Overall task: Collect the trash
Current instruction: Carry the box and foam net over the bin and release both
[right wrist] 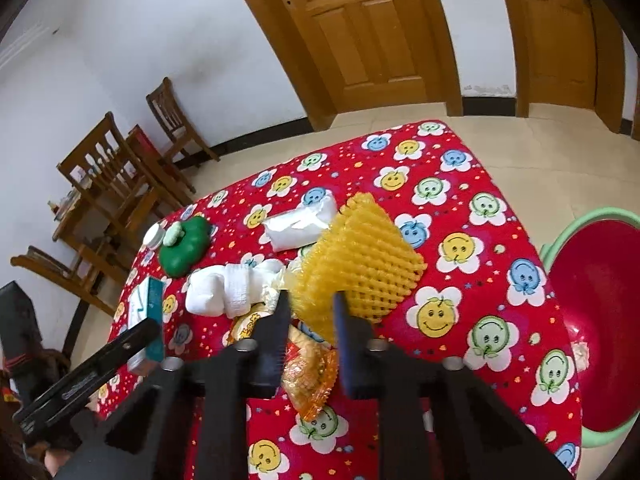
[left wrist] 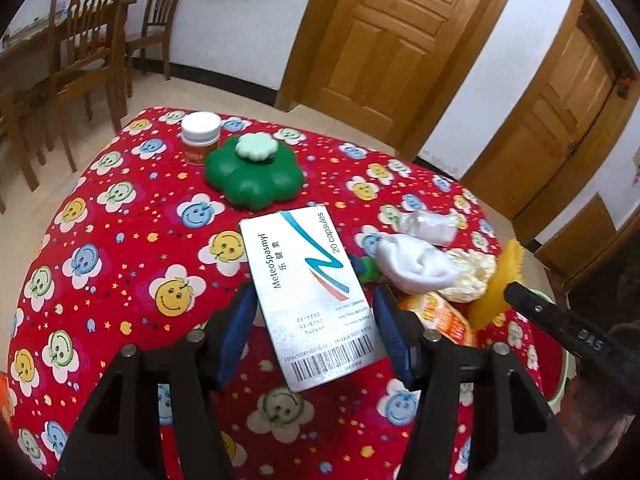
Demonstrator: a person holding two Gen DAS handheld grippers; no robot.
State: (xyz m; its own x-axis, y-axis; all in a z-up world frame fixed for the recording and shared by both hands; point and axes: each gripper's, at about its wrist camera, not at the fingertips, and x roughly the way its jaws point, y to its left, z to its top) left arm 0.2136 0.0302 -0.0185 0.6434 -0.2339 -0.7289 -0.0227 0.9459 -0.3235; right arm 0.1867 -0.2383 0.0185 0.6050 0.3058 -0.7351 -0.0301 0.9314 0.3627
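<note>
Two tools work over a surface (left wrist: 120, 216) covered in a red cloth printed with smiling flowers. The left tool (left wrist: 316, 300) is clamped on a white medicine box (left wrist: 310, 292) marked "MeteoSpasmyl, 20 capsules", its blue pads pressed to the box's long edges and the box lifted clear of the cloth, tilted with the barcode end toward the camera. The right tool (right wrist: 310, 308) grips a yellow foam fruit net (right wrist: 360, 256), which rises between its fingers and fans out above them. Under that net lies an orange snack wrapper (right wrist: 310, 376), flat on the cloth. Just to the left of the net are a rolled white sock (right wrist: 230, 286) and, farther back, a clear plastic packet (right wrist: 300, 224). Toward the far corner sit a green flower-shaped container (left wrist: 254, 174) with a pale green lid and, touching or just beside it, a small jar with a white cap (left wrist: 200, 130). Off the surface's right edge, on the floor, stands a red basin with a pale green rim (right wrist: 600, 320). Wooden chairs (left wrist: 88, 40) and two wooden doors (left wrist: 384, 36) line the white walls behind.
</note>
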